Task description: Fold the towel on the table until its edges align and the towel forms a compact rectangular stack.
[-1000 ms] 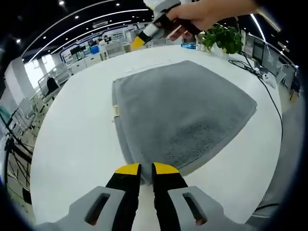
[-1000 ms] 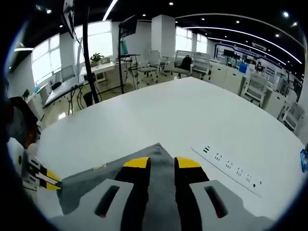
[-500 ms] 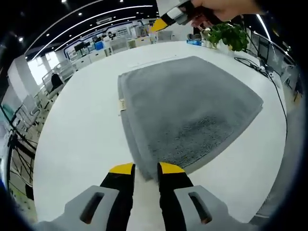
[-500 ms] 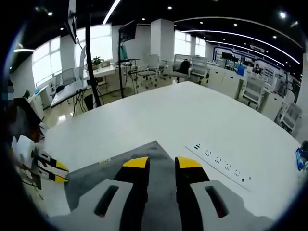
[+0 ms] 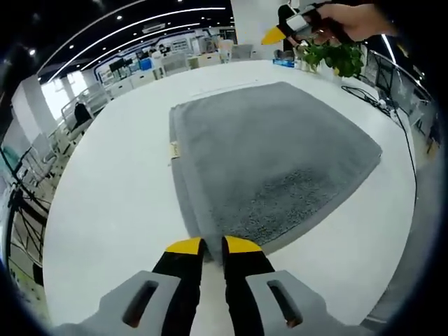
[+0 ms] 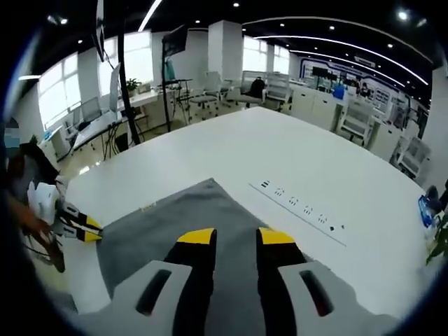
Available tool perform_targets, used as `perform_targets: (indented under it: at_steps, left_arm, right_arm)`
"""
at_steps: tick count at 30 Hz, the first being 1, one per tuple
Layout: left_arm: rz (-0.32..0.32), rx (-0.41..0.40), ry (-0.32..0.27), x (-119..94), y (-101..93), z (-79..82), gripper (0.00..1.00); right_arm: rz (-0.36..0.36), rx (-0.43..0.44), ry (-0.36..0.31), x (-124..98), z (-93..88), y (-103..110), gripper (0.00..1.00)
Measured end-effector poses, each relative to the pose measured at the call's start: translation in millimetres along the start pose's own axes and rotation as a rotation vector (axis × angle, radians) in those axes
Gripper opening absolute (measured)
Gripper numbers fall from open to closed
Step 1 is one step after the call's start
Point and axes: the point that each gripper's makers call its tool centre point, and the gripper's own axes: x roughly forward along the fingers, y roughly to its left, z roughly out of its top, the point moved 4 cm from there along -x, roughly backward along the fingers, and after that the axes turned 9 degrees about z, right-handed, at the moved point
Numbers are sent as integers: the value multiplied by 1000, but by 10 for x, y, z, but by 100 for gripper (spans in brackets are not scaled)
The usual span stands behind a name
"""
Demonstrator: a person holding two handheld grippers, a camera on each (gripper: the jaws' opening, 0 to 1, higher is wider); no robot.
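A grey towel (image 5: 273,154) lies folded flat on the white table (image 5: 105,182), with a small label (image 5: 173,148) on its left edge. My left gripper (image 5: 213,245) is at the towel's near corner. Its jaws are narrowed on that corner, which still rests on the table. In the right gripper view the left gripper (image 6: 82,227) touches the towel's (image 6: 161,231) left corner. My right gripper (image 6: 236,236) hovers open above the towel, holding nothing. In the left gripper view a hand holds the right gripper (image 5: 283,29) high over the far edge.
A potted plant (image 5: 329,56) and a black cable (image 5: 392,133) lie along the table's far right side. A row of flush sockets (image 6: 301,206) runs across the table beyond the towel. Office desks and chairs (image 6: 210,94) stand past the table.
The left jaws stood wider half a second ago and have narrowed again at the towel's corner. The right gripper has risen and drawn back from the towel. The towel stays flat.
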Motion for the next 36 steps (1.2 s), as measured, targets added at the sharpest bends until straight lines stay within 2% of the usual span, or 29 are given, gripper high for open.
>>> perform_targets:
  at_steps: [3, 4, 9, 10, 13, 16, 19, 22, 26, 29, 36]
  left_arm:
    - [-3, 0, 8, -19, 0, 4, 12]
    - [-6, -1, 11, -28, -1, 4, 12]
    - [-15, -5, 13, -30, 5, -15, 12]
    - [-15, -10, 15, -34, 2, -15, 12]
    - [-18, -11, 18, -41, -15, -15, 11]
    - [-24, -12, 14, -42, -26, -18, 9]
    - [-31, -11, 13, -41, -57, -24, 5]
    - [-28, 16, 15, -36, -82, -19, 3]
    - [-40, 31, 19, -52, -93, -23, 3]
    - [-50, 92, -2, -87, -136, -49, 2]
    - [-60, 98, 2, -155, -193, -71, 2]
  right_arm:
    - [-4, 12, -2, -154, -92, 1, 21]
    - [-6, 14, -4, -210, -113, 63, 21]
    - [-15, 21, 7, -345, -279, 57, 22]
    - [-19, 27, 8, -415, -340, 145, 22]
    - [-26, 43, 10, -469, -422, 118, 22]
    - [-29, 58, 32, -556, -601, 114, 22]
    - [-33, 76, 42, -561, -698, 73, 23]
    - [-41, 91, 65, -575, -880, 24, 23]
    - [-50, 103, 68, -611, -942, 1, 23]
    - [-58, 113, 68, -660, -973, 16, 23]
    - [-73, 140, 75, -742, -1110, 2, 23]
